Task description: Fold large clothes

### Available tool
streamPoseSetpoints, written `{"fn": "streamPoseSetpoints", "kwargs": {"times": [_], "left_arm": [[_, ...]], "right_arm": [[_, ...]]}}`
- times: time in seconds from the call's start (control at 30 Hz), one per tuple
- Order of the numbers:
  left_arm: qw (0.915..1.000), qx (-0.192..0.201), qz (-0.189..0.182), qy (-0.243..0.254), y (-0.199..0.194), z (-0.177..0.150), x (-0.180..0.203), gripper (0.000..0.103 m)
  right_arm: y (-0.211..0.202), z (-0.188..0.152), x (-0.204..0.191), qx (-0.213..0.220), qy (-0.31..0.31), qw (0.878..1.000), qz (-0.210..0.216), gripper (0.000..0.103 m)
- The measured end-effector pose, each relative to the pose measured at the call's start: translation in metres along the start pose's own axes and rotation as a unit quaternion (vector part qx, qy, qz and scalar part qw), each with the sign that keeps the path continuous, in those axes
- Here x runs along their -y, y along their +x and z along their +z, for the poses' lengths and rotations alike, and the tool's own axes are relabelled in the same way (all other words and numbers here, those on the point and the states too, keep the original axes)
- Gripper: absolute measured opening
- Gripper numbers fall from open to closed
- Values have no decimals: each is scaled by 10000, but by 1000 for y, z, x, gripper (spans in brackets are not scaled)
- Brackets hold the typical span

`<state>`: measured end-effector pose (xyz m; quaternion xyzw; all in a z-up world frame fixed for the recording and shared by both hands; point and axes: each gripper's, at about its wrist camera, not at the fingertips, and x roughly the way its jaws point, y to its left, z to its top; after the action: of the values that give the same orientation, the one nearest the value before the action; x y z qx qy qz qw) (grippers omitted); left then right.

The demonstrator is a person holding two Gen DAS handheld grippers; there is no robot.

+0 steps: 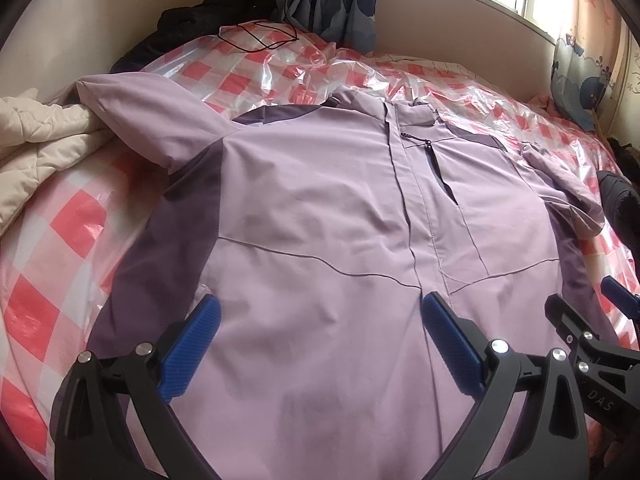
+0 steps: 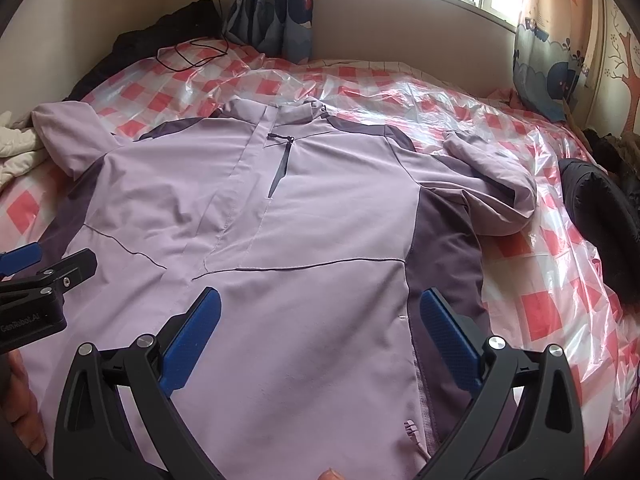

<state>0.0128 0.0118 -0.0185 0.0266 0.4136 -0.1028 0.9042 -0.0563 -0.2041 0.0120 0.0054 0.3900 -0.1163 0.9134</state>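
A large lilac jacket point(image 1: 320, 208) with dark purple side panels lies front up and spread flat on the bed; it also shows in the right wrist view point(image 2: 280, 220). Its left sleeve point(image 1: 152, 112) stretches out to the far left. Its right sleeve point(image 2: 492, 176) is bent over near the body. My left gripper point(image 1: 320, 320) is open and empty above the lower left front of the jacket. My right gripper point(image 2: 320, 316) is open and empty above the lower right front. Each gripper shows at the edge of the other's view.
The bed is covered by a shiny red-and-white checked plastic sheet point(image 2: 540, 300). A cream quilt point(image 1: 36, 136) lies at the left. Dark clothes point(image 2: 600, 216) lie at the right edge. A black cable point(image 1: 256, 36) and dark clothing point(image 1: 208, 12) lie at the far left corner. Curtains and a window are behind.
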Motion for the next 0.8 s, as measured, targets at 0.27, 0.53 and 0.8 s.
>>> {"fn": "streamPoseSetpoints", "kwargs": {"times": [0.27, 0.53, 0.8], "left_arm": [[10000, -42, -13, 52, 3, -1, 4, 96], [10000, -54, -10, 47, 4, -2, 3, 96], [10000, -71, 8, 61, 6, -2, 1, 96]], "right_arm": [[1, -2, -1, -18, -18, 10000, 3, 96], [1, -2, 0, -8, -15, 10000, -8, 96], [1, -3, 0, -8, -26, 10000, 0, 96]]}}
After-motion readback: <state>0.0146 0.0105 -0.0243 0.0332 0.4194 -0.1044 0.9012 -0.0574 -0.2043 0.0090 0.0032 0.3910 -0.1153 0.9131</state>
